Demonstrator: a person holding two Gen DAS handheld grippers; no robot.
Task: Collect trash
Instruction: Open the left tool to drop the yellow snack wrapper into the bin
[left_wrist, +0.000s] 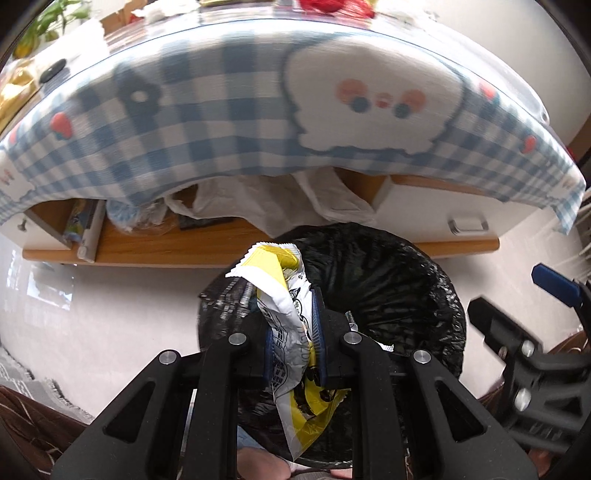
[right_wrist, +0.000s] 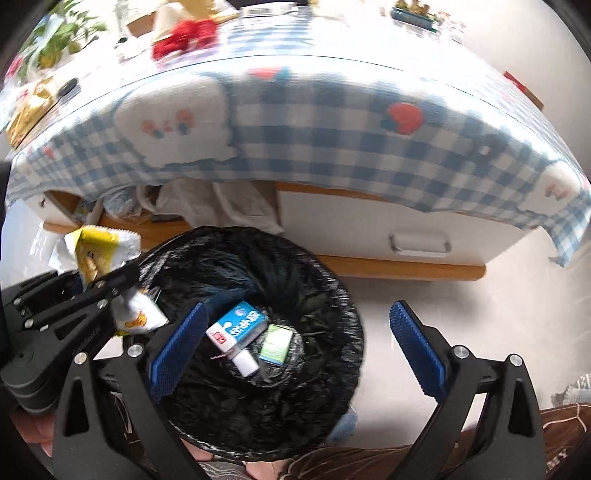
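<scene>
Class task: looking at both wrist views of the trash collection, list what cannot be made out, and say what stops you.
1. Print on the yellow-and-white wrapper: left wrist view, crumpled and pinched in the left gripper.
2. Bin floor: right wrist view, black liner folds, blue carton and green box cover it.
3. Tabletop items: both views, motion blur and the frame edge.
4. Right gripper: left view, cropped.

Ahead of me a blue-and-white checked cloth (left_wrist: 207, 147) hangs over the desk (left_wrist: 424, 48) edge, printed with a white cartoon face (left_wrist: 373, 99) and red hearts (right_wrist: 404, 117). Under it I see a wooden shelf (left_wrist: 177, 243) with white plastic bags (left_wrist: 240, 206), and a white drawer (right_wrist: 373, 229) with a metal handle (right_wrist: 420, 244). A leafy plant (right_wrist: 59, 33) and something red (right_wrist: 184, 35) sit on top.
</scene>
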